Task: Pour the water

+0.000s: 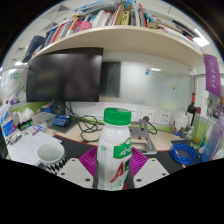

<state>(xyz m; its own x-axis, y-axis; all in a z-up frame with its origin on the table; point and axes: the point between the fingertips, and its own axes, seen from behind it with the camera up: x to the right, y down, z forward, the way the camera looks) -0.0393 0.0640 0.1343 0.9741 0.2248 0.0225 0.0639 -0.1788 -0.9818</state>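
Between purple-padded fingers [116,170], plastic bottle [117,150], round green cap

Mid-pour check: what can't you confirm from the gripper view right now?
- Bottle: lower body cut off where the view ends; liquid level unseen.
- Hand-held gripper: pink pads flank the bottle, but contact isn't clear.
- White cup: contents too small to tell.
- Bottle label: print too small to read.
- Desk behind the bottle: hidden by it.
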